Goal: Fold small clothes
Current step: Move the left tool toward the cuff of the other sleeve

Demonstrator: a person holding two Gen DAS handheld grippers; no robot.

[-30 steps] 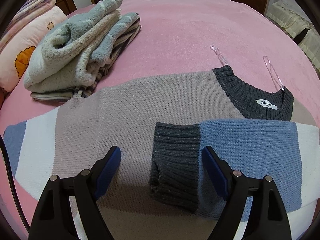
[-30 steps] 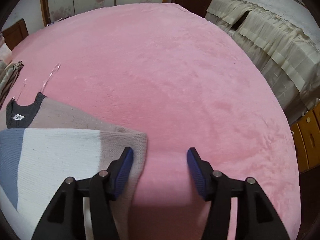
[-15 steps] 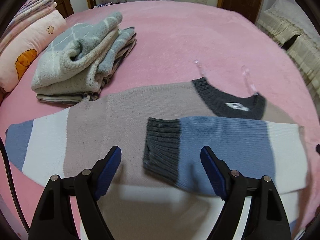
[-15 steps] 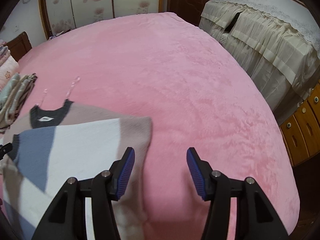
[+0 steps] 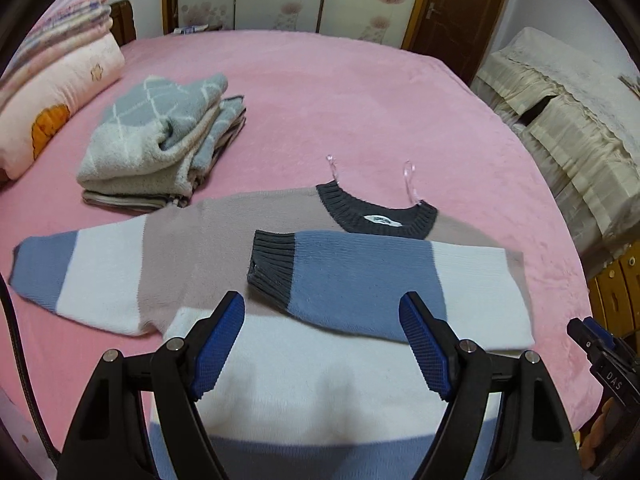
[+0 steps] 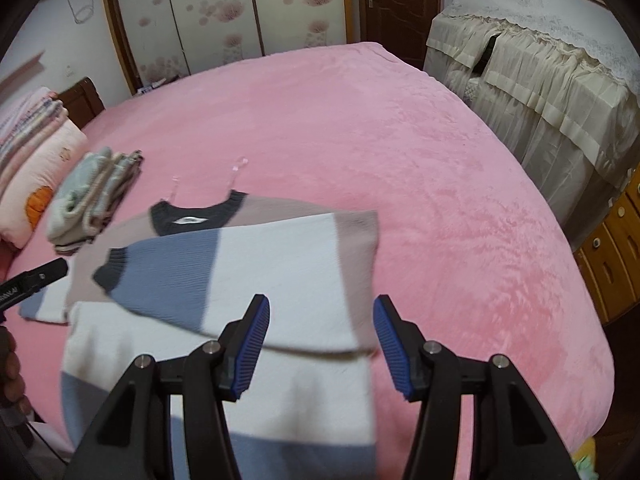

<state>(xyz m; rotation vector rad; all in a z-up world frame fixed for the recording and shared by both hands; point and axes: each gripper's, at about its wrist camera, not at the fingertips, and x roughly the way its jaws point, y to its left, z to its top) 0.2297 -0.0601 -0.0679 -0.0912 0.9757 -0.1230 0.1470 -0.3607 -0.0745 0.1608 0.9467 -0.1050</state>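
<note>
The sweater [image 5: 280,320] lies flat on the pink bed [image 5: 360,100], collar at the far side and hem near, so its body runs near to far. Its right sleeve [image 5: 380,280] is folded across the chest; the left sleeve [image 5: 80,276] is stretched straight out to the left, its long axis crosswise to the body.

That unfolded sleeve looks like the next thing to bring in, and it lies left and a little beyond the left tool [image 5: 322,346]. This tool hangs above the white band of the body, jaws spread and holding nothing. The right tool [image 6: 320,346] is over the right edge of the sweater, also parted and empty, and farther from that sleeve.

Room is good. Bare bed surrounds the sleeve's cuff, and the pile of folded clothes [image 5: 160,140] sits well beyond it, near the pillow [image 5: 52,92]. The near edge of the bed is close under the hem; motion blur makes it hard to say whether the hem overhangs.
</note>
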